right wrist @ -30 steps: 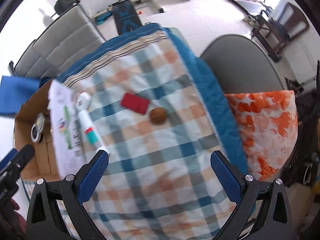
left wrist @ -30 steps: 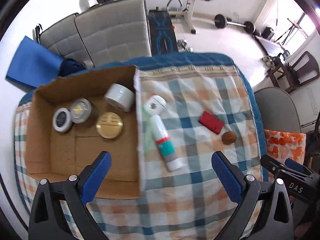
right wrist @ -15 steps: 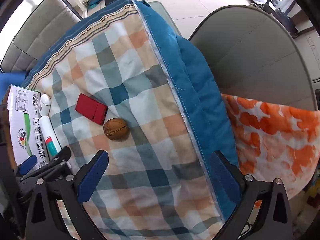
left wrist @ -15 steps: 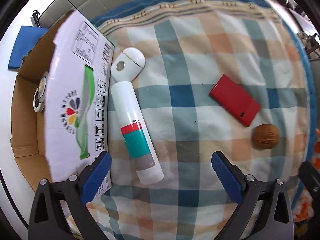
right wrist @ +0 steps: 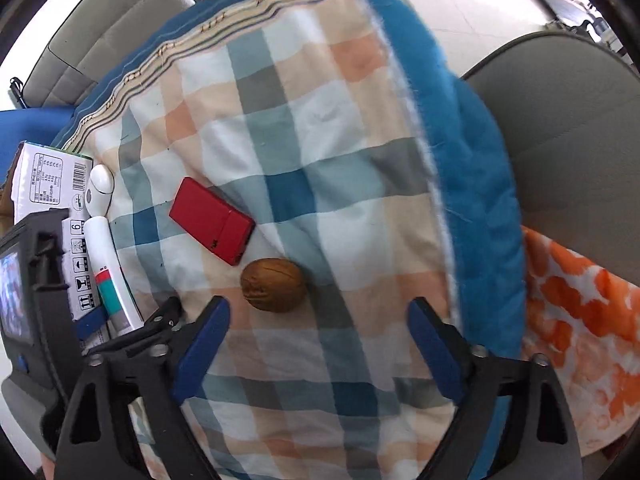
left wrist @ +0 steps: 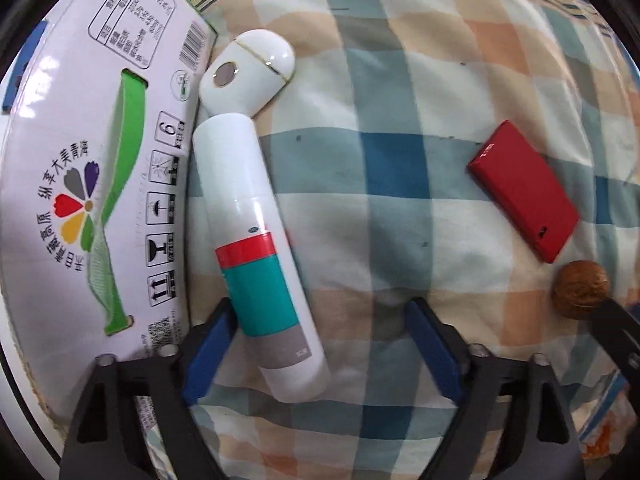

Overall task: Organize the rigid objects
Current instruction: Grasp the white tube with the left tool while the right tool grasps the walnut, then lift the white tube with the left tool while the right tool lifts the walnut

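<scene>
A white tube with red and teal bands [left wrist: 256,248] lies on the checked cloth beside the cardboard box's white printed wall [left wrist: 92,184]. A small white oval device [left wrist: 248,74] lies at its far end. My left gripper [left wrist: 320,320] is open, low over the cloth, its jaws either side of the tube's near end. A red flat case [left wrist: 524,196] and a brown walnut [left wrist: 580,294] lie to the right. My right gripper [right wrist: 318,322] is open just in front of the walnut [right wrist: 274,284], with the red case [right wrist: 212,220] beyond it.
The checked cloth [right wrist: 304,140] covers a blue-edged table [right wrist: 472,184]. A grey chair [right wrist: 572,128] and an orange patterned cloth [right wrist: 580,320] lie to the right. A grey sofa [right wrist: 100,32] stands behind. The left gripper's body [right wrist: 40,280] shows at the left.
Both grippers have dropped lower and closer to the cloth. The left now straddles the tube's near end; the right has come close to the walnut. Both stay open.
</scene>
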Demonstrator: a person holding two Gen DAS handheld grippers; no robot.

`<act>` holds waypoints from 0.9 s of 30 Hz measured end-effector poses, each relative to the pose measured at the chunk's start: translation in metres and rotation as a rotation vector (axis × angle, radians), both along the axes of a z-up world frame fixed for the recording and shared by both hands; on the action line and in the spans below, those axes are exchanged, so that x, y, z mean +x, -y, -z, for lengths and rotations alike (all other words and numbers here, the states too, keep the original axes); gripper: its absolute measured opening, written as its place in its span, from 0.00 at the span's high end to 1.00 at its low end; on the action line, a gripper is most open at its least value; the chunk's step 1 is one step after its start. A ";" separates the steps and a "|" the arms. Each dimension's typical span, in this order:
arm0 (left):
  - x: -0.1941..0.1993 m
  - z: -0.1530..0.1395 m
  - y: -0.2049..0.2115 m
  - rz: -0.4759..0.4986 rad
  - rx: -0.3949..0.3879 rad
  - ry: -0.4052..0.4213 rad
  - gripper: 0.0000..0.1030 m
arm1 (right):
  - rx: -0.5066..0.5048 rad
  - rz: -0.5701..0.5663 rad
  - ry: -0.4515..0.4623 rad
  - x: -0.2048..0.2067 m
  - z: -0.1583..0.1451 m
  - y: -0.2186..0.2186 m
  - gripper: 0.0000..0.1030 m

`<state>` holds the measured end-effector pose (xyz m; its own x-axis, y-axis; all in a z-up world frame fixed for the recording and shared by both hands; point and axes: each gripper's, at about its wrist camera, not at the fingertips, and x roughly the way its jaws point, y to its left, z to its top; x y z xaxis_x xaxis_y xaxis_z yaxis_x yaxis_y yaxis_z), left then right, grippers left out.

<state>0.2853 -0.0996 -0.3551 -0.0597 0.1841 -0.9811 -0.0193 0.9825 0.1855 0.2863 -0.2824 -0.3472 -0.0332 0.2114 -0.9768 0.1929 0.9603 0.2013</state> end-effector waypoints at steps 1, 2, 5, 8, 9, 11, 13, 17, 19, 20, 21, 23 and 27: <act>0.000 -0.002 0.002 0.014 0.005 0.004 0.28 | 0.022 0.001 -0.013 0.003 0.006 -0.002 0.26; -0.001 -0.004 0.001 0.024 0.002 0.006 0.35 | 0.033 0.003 -0.023 0.005 0.011 -0.003 0.31; 0.000 -0.009 0.004 0.039 -0.031 0.008 0.54 | 0.052 0.007 -0.044 0.012 0.025 -0.005 0.37; -0.004 -0.009 0.013 0.059 -0.045 0.008 0.57 | 0.016 -0.009 -0.049 0.013 0.029 -0.003 0.65; -0.007 -0.010 0.015 0.064 -0.050 0.009 0.59 | 0.021 -0.017 -0.051 0.012 0.029 -0.001 0.65; -0.016 -0.013 0.019 0.091 -0.053 0.012 0.61 | 0.011 -0.035 -0.071 0.006 0.030 0.003 0.66; -0.034 -0.013 0.019 0.113 -0.066 0.007 0.62 | -0.030 -0.068 -0.092 -0.005 0.029 0.006 0.66; -0.059 -0.012 0.013 0.116 -0.144 -0.013 0.64 | -0.052 -0.158 -0.147 -0.028 0.030 0.006 0.66; -0.060 -0.006 0.004 0.084 -0.211 -0.035 0.64 | -0.034 -0.142 -0.141 -0.031 0.032 0.011 0.66; -0.060 -0.003 -0.001 0.068 -0.232 -0.043 0.63 | -0.028 -0.125 -0.142 -0.031 0.034 0.015 0.66; -0.059 -0.002 -0.005 0.054 -0.252 -0.047 0.63 | -0.014 -0.100 -0.147 -0.031 0.037 0.019 0.65; -0.054 -0.002 -0.009 0.046 -0.262 -0.055 0.63 | 0.005 -0.061 -0.157 -0.035 0.041 0.030 0.65; -0.044 -0.001 -0.008 0.052 -0.264 -0.063 0.66 | -0.008 -0.052 -0.153 -0.031 0.047 0.034 0.65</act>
